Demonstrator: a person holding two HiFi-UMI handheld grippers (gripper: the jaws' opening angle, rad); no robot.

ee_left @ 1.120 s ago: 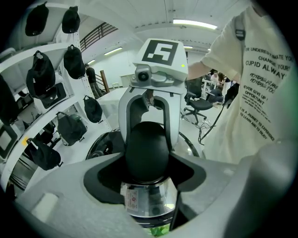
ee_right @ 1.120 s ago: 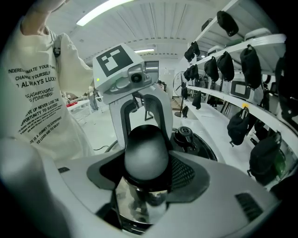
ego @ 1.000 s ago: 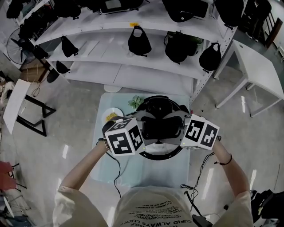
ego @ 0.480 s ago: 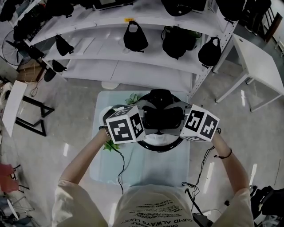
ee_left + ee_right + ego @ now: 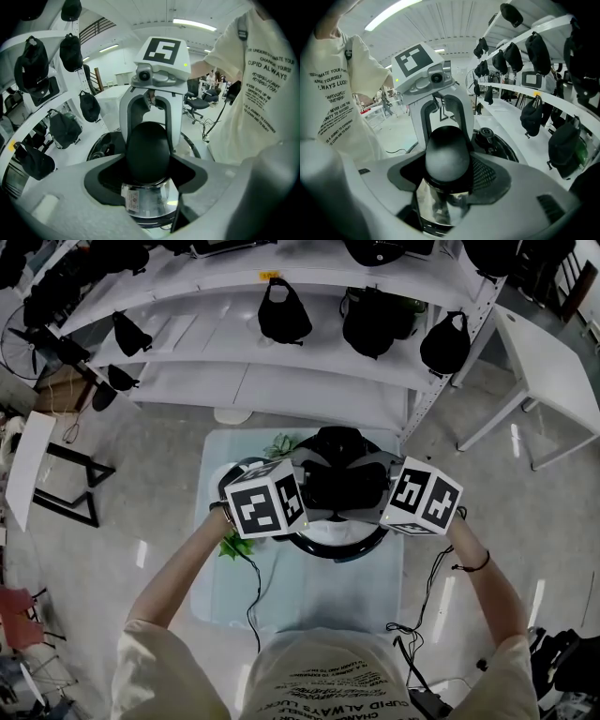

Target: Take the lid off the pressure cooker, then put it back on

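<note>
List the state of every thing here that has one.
left gripper: shut on the left handle.
right gripper: shut on the right handle.
lid: between both grippers, over the pot; seated or lifted, cannot tell.
pot: upright, under the lid.

The left gripper [image 5: 149, 169] has its fingers [image 5: 65, 201] clamped on the black handle [image 5: 147, 150] of the pressure cooker [image 5: 151, 206].
</note>
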